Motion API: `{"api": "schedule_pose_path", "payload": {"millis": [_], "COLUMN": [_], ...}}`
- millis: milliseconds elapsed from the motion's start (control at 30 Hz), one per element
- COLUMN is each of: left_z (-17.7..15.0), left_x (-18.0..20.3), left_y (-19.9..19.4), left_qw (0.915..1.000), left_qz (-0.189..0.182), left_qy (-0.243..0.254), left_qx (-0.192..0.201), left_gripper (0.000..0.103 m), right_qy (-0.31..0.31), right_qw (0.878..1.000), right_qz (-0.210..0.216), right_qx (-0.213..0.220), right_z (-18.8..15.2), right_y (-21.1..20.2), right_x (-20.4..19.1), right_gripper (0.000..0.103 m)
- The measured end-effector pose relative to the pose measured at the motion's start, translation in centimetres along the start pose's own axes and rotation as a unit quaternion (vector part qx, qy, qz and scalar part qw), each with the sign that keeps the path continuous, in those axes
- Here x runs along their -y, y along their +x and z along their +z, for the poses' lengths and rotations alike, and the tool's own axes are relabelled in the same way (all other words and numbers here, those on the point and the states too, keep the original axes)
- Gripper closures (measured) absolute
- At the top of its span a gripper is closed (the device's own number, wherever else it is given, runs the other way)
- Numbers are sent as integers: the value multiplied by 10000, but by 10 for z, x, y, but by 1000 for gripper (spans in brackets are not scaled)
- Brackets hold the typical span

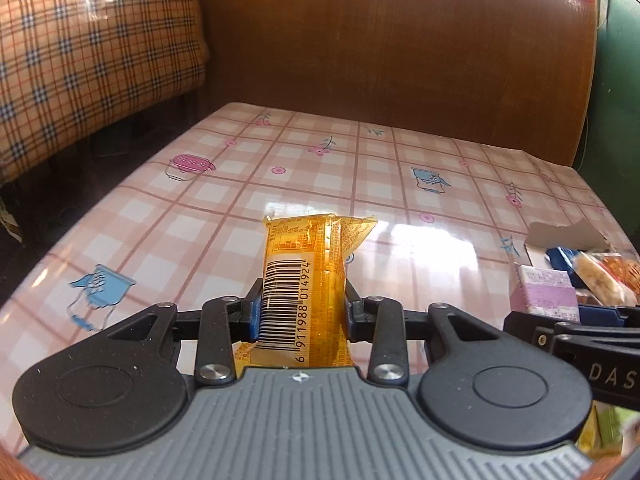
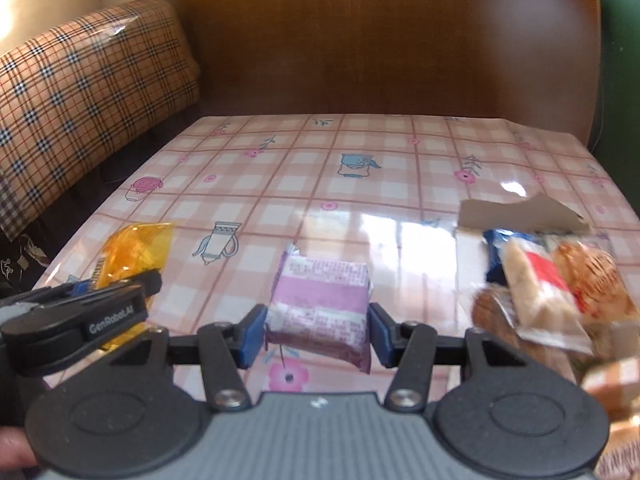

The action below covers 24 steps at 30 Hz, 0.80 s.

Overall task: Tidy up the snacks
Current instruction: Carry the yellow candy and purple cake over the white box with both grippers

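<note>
My left gripper [image 1: 303, 312] is shut on an orange snack packet [image 1: 316, 264], barcode side up, held above the pink checked tablecloth [image 1: 240, 184]. My right gripper [image 2: 318, 330] is shut on a purple and white snack packet [image 2: 320, 304], also lifted off the table. The right wrist view shows the left gripper [image 2: 80, 304] at the left edge with the orange packet [image 2: 136, 252] sticking out of it. In the left wrist view the purple packet [image 1: 544, 288] and the right gripper's black body show at the right edge.
A torn cardboard box [image 2: 520, 212] at the table's right holds several wrapped snacks [image 2: 548, 284]. A plaid-covered seat [image 1: 88, 60] stands to the left across a dark gap. A brown wooden panel [image 1: 400, 40] rises behind the table.
</note>
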State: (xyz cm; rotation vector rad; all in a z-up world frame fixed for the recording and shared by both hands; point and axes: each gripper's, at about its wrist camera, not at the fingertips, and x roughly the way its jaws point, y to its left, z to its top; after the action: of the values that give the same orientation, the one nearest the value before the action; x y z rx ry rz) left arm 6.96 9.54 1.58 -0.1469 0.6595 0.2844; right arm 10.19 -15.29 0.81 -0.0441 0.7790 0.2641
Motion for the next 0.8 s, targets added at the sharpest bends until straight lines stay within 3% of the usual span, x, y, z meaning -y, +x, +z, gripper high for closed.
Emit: {"api": "schedule_pose_path", "payload": {"millis": [367, 800], "left_z": [-21, -35], "left_x": [13, 31], "left_y": [-69, -120], "left_qw": [10000, 9996], "left_qz": [-22, -123], "left_qy": [-5, 134], "left_qx": [91, 227], "left_gripper": [61, 60], "right_qy": [10, -96], "right_qw": [9997, 9989], "right_qz": [-12, -102], "right_qx": [226, 439], "right_z": [-27, -50], "right_y": [-52, -93], "right_x": [10, 21], "right_gripper": [50, 50]}}
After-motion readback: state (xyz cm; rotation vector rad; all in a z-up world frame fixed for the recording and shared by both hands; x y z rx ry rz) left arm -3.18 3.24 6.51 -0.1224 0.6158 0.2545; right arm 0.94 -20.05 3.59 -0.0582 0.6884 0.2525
